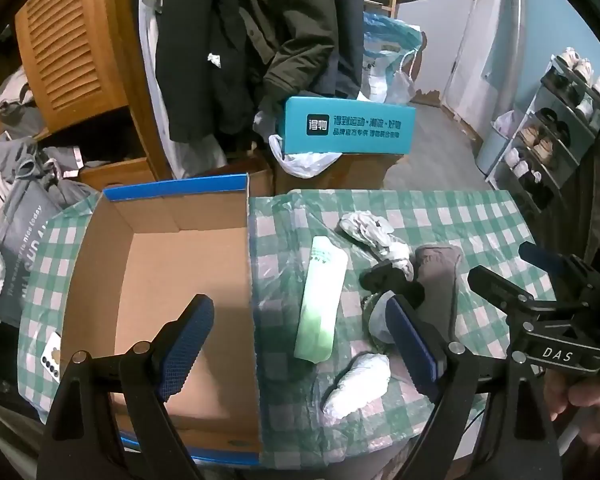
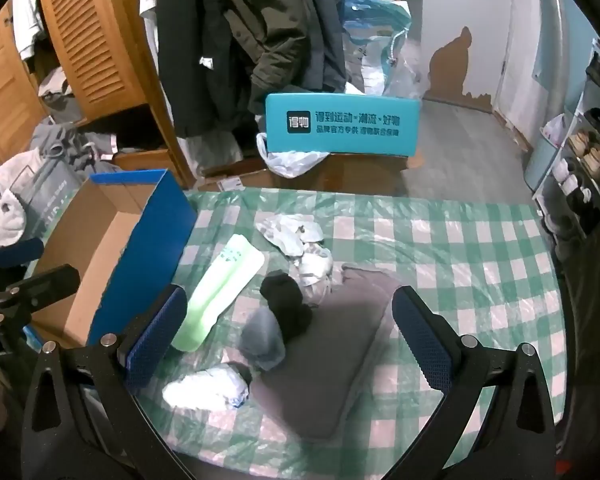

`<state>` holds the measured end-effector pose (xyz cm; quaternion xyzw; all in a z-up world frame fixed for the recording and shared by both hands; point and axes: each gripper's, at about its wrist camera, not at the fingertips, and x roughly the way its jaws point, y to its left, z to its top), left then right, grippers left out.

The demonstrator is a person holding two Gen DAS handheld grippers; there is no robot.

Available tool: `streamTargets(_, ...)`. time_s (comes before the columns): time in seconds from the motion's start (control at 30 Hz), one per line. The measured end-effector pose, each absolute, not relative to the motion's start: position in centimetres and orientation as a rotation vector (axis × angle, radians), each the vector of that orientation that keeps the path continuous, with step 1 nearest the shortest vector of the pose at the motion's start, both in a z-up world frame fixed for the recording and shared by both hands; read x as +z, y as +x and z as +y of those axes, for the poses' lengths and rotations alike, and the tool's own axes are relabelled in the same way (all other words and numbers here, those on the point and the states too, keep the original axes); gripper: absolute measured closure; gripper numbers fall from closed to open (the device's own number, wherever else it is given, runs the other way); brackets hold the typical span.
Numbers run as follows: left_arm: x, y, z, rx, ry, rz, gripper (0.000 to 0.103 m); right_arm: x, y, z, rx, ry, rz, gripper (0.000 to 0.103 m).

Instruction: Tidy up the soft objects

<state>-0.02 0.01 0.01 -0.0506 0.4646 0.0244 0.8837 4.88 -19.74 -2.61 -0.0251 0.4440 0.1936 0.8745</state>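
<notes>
left gripper (image 1: 300,340): jaws spread wide, nothing between the pads; hung over the right wall of the box, tilted down.
right gripper (image 2: 288,332): jaws spread wide, empty; hovered above the sock pile, tilted down.
cardboard box (image 1: 172,248): open, blue-edged, inside bare; sat on the left side of the checked tablecloth (image 2: 460,248).
green sock (image 1: 320,300): flat, long, lay just right of the box wall.
black sock (image 2: 286,304): balled, rested on the edge of the grey sock (image 2: 340,344), which lay flat.
white sock roll (image 2: 208,390): nearest the cameras, just beside the grey sock.
grey-blue sock ball (image 2: 262,338): touched the black sock.
pale patterned socks (image 2: 296,236): crumpled, farthest back; possibly two pieces, view was blurry.
teal box (image 2: 342,124): stood behind the table, on the floor clutter.
shoe rack (image 1: 548,136): at right wall.
</notes>
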Motion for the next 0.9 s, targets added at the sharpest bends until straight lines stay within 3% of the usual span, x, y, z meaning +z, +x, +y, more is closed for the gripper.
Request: streamTargets(0.9,-0.3,-0.3,-0.9,0.025,-0.112,0.949,0.014,-2.5,4.9,-20.1,0.403,-0.055,0.922,0.002)
